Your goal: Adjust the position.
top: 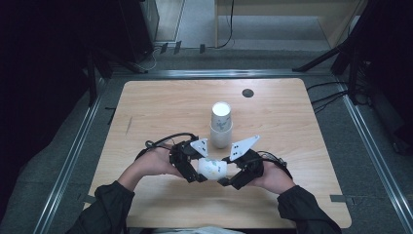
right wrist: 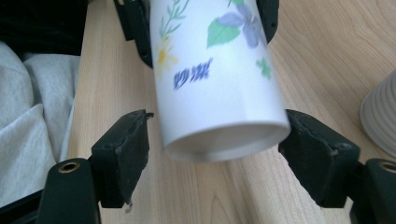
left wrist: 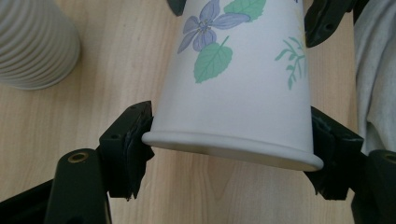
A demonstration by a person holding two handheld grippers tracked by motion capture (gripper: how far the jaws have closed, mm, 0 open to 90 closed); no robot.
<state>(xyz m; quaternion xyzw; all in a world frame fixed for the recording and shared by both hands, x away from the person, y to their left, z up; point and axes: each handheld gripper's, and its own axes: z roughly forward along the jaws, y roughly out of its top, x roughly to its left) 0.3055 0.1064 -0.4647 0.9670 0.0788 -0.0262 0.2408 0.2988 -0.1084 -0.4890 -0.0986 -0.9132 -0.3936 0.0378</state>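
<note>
A white paper cup [top: 212,168] printed with flowers and leaves lies sideways above the wooden table [top: 292,126], held between both grippers near the front edge. My left gripper [top: 197,170] is shut on its rimmed open end; in the left gripper view both pads [left wrist: 130,144] press on the cup [left wrist: 238,79] just above the rim. My right gripper [top: 226,175] is around the cup's base. In the right gripper view the right gripper [right wrist: 217,154] is open: a narrow gap separates one pad [right wrist: 123,154] from the cup [right wrist: 215,79], and the other pad is at the wall.
A stack of cups [top: 220,126] stands upright just beyond the grippers at mid-table, its ribbed lower cup [left wrist: 32,42] close by. A dark round hole [top: 248,92] is at the table's far side. The person's grey clothing [right wrist: 28,130] lies at the near edge.
</note>
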